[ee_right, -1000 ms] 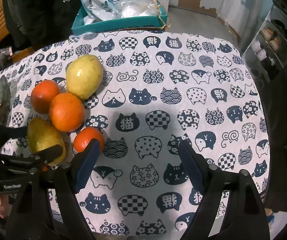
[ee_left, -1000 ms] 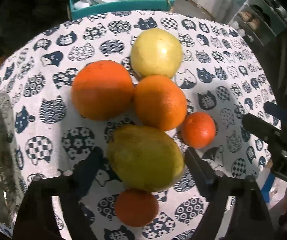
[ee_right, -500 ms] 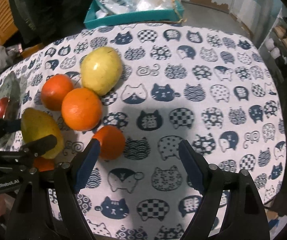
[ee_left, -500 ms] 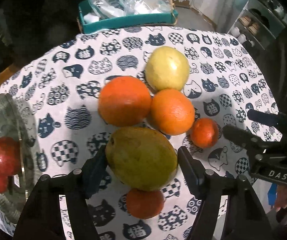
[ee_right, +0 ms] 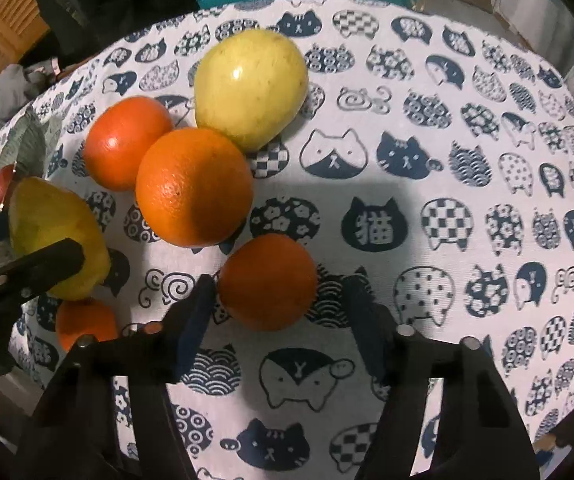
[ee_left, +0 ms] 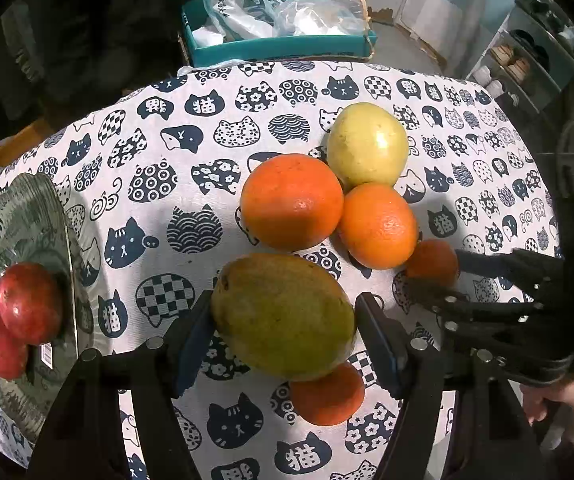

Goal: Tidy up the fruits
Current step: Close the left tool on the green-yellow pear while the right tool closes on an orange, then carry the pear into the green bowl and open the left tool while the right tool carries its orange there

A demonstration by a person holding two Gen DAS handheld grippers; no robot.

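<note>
The right gripper (ee_right: 279,300) has dropped toward the table and its jaws have just been closing, a small orange (ee_right: 268,281) now sitting between them; the left pad touches it, the right pad stands just clear. On the cat-print tablecloth (ee_left: 191,184), the left gripper (ee_left: 283,320) clamps a green-yellow mango (ee_left: 283,314), held above another small orange (ee_left: 327,398). Two big oranges (ee_left: 291,201) and a yellow fruit (ee_left: 367,144) cluster behind. Two red fruits (ee_left: 27,302) lie on a plate (ee_left: 27,216) at left.
</note>
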